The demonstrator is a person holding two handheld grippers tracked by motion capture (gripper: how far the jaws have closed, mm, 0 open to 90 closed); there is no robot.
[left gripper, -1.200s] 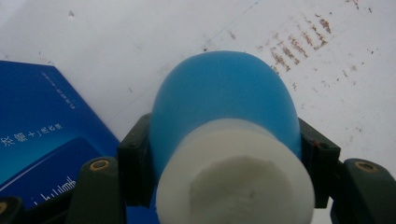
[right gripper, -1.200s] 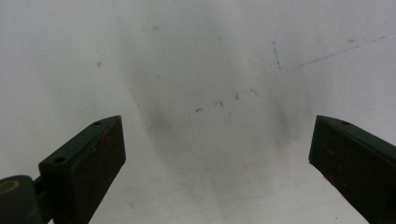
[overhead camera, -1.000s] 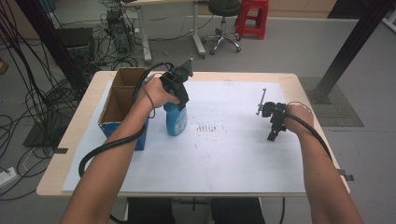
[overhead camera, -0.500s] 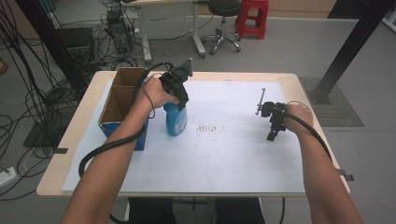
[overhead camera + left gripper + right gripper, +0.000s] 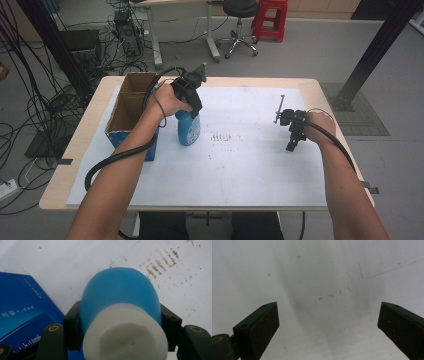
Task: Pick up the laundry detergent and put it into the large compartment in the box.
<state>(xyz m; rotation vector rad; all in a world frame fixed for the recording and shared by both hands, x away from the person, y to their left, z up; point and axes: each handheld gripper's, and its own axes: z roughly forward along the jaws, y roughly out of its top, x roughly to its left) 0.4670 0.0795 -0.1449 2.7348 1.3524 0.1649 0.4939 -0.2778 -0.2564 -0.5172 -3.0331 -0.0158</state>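
1. High view: blue bottle (image 5: 189, 129) standing upright on the white sheet (image 5: 240, 165) covering the surface, just beside the open cardboard box (image 5: 131, 107), on the side away from the box's outer wall. Left gripper (image 5: 191, 109) clamped from above on the bottle's neck, left hand (image 5: 167, 100) wrapped round the tool, cable looping down past the box. Right gripper (image 5: 293, 142) hovering well apart from the bottle, across a patch of small brown marks (image 5: 225, 137), jaws pointed down at the sheet and holding nothing.

2. Left gripper view: looking straight down the bottle (image 5: 120, 300), white cap (image 5: 125, 337) nearest the lens, black jaws closed against either side just under that cap. Blue printed side of the box (image 5: 22, 310) close beside the bottle; brown marks (image 5: 160, 265) on the sheet beyond.

3. Right gripper view: jaws spread wide, one at each lower corner, bare sheet (image 5: 317, 277) with faint specks between them.

4. Handling, as a judgement: a rigid plastic bottle, smooth and rounded, likely to slip or swing if pinched on the body. Neck under the cap looks the surest hold, the shoulder stopping any slide. Weight dependent on the fill, which cannot be told here. Best kept upright, in case the cap is loose.
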